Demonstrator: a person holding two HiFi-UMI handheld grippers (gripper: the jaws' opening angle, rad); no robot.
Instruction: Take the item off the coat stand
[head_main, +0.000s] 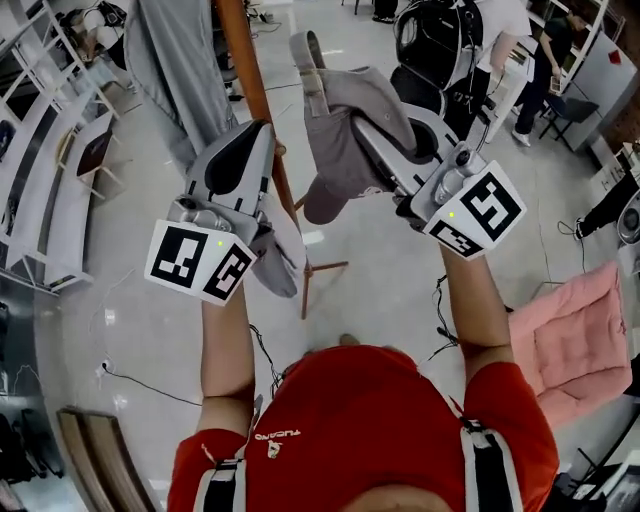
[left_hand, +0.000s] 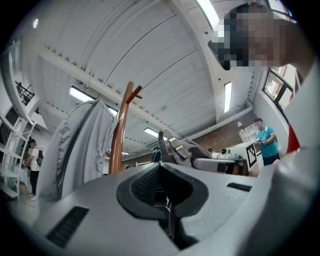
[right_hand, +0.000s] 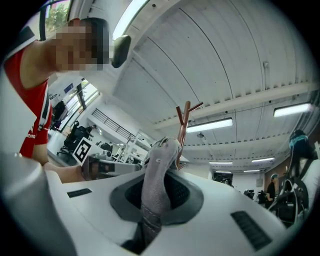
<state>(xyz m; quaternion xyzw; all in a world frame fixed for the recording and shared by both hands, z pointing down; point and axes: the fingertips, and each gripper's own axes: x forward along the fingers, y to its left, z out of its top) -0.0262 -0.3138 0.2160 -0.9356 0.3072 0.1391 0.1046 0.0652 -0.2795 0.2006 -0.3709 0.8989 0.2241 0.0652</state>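
Clearly soft and light, the grey cap (head_main: 335, 140) droops from the right gripper (head_main: 362, 128), whose jaws pinch its fabric, just right of the coat stand (head_main: 250, 70). The left gripper (head_main: 258, 150) is closed on nothing. Its stiffer brim would likely give a surer hold.

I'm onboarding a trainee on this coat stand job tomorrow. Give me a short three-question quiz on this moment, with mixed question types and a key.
1. True or false: the right tongs are clamped on the grey cap.
2. What hangs on the coat stand? A) a grey jacket B) a red scarf C) a black umbrella
3. Fill in: the left tongs are shut and hold ____.

Key: 1 true; 2 A; 3 nothing.
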